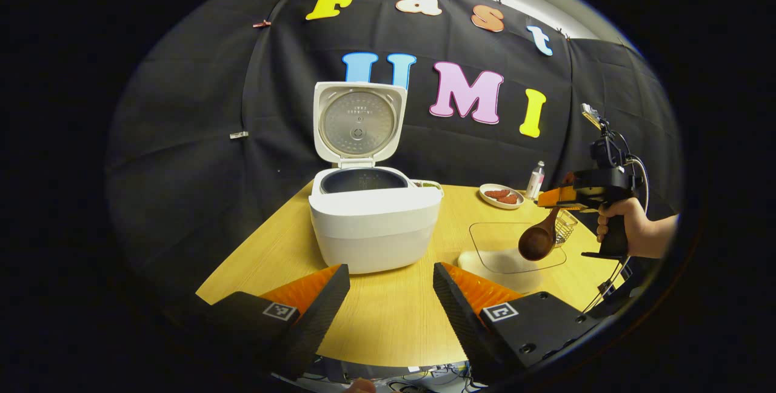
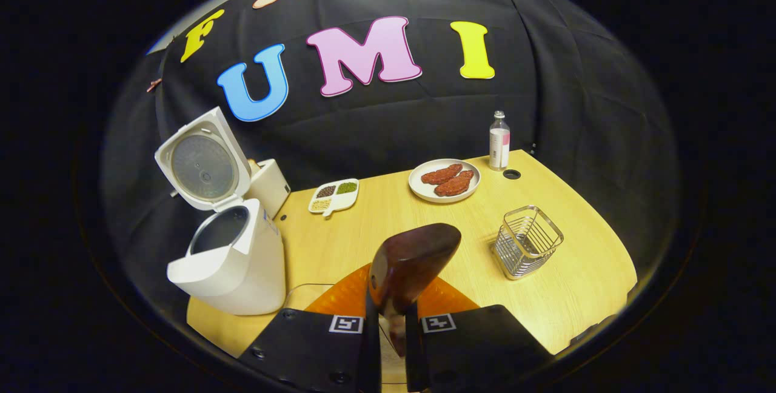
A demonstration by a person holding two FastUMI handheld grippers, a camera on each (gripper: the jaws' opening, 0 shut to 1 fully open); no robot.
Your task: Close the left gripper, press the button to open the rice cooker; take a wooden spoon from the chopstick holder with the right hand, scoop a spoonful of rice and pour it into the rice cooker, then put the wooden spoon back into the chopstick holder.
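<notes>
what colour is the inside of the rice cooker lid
Silvery grey metal, ringed by the white rice cooker lid; clearest in the left gripper view.

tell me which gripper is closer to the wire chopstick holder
Right. The right gripper, shut on the wooden spoon, hovers just by the holder; the left gripper sits open before the rice cooker.

plate of patties | bottle | divided dish, maybe beans
</notes>
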